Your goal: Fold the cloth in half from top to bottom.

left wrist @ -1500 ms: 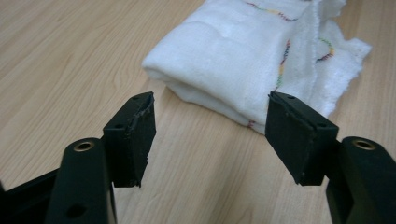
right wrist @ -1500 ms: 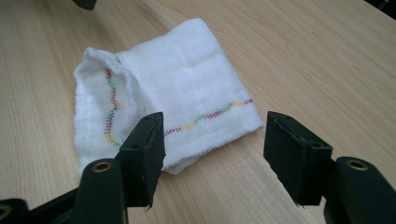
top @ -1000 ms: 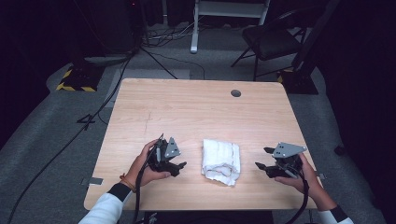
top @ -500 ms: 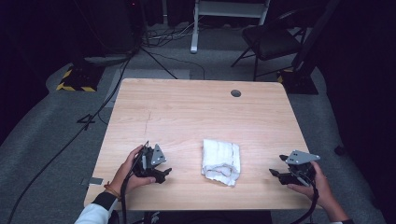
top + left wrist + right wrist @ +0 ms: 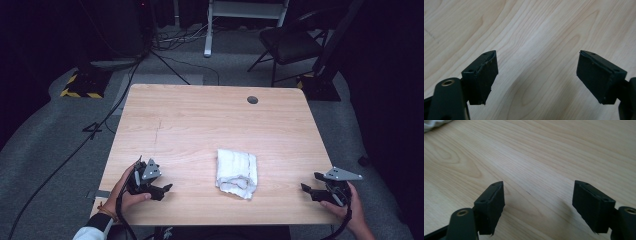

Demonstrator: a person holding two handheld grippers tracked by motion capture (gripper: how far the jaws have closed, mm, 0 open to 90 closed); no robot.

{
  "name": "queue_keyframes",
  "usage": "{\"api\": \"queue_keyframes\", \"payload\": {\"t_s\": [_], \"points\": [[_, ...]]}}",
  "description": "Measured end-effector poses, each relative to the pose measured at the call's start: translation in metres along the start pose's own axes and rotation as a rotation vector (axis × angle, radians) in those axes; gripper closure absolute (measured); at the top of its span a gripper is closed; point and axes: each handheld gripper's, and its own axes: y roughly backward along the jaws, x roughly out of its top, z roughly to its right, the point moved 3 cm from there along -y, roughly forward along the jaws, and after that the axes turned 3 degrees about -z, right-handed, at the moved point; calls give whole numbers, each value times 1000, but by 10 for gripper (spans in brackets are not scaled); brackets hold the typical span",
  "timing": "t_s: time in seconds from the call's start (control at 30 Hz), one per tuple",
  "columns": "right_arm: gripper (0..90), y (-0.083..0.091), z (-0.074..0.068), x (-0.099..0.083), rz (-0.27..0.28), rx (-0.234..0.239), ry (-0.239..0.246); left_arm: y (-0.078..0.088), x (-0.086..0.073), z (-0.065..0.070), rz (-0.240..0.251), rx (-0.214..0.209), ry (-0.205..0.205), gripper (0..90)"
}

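Folded white towel (image 5: 237, 173) lies flat near the table's (image 5: 200, 120) front edge, about 6 o'clock from centre. Left gripper (image 5: 162, 189) sits at the towel's 9 o'clock, well apart, jaws spread, nothing between. Right gripper (image 5: 311, 190) is at its 3 o'clock by the table's right edge; jaws have just been opening, empty.

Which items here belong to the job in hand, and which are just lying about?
In the job: folded white towel; left gripper, open; right gripper, open, its jaws just been opening, nothing between them.
Lying about: black chair; floor cables; table grommet.
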Motion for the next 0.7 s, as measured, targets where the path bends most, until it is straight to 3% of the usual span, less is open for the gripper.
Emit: {"api": "queue_keyframes", "payload": {"t_s": [0.07,0.27,0.7], "points": [[254,0,4,-4,-2,-16,-17,-4,-8,-5,-22,26,-7,179],[223,0,9,-8,14,-19,-54,-4,-28,-23,45,-42,137,169],[180,-2,9,-7,5,-26,-69,-3,-30,-24,42,-20,144,165]]}}
